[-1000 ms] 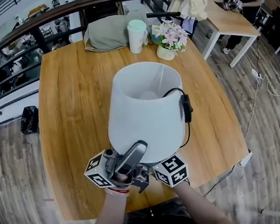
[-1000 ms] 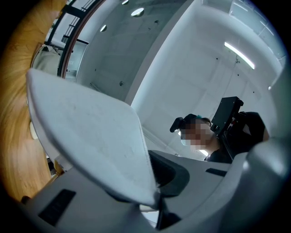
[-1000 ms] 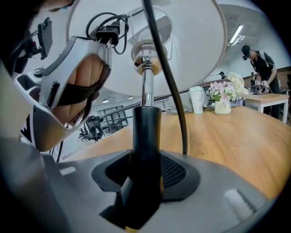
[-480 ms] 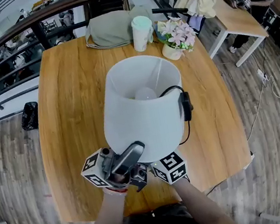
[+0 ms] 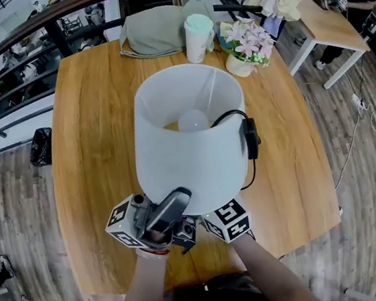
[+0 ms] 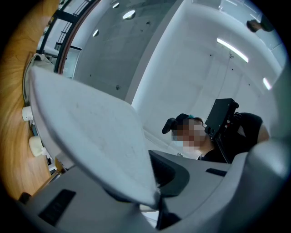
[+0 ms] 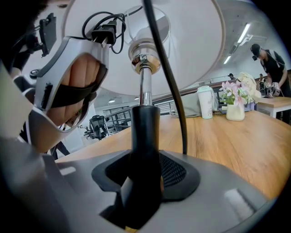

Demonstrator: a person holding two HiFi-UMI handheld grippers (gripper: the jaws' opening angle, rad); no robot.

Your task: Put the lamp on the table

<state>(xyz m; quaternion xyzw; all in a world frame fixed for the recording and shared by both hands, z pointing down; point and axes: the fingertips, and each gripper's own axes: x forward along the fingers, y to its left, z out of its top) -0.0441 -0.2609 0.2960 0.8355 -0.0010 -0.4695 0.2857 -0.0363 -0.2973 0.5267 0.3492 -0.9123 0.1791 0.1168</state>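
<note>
Carrying step, seen from the head view and both gripper views. The lamp [image 5: 190,139] is held over the near half of the table [image 5: 91,126], about midway across it. Whether its base has met the wood cannot be told, since the base is hidden under the shade [image 5: 176,162].

The left gripper [image 6: 157,195] is clamped on the lower edge of the shade, which is pinched thin between its jaws. The right gripper [image 7: 145,182] is closed around the black stem [image 7: 144,136] below the socket. The cord [image 5: 246,136] is draped over the shade's rim and hangs down the right side.

The lamp is judged to be in transit, with set-down not yet done. For the next move, the lamp should be lowered upright until the base sits flat. The cord should be kept from under the base, and the cup [image 5: 198,37] and flowers [image 5: 248,43] at the far edge left well apart. Only then should both grips be released.
</note>
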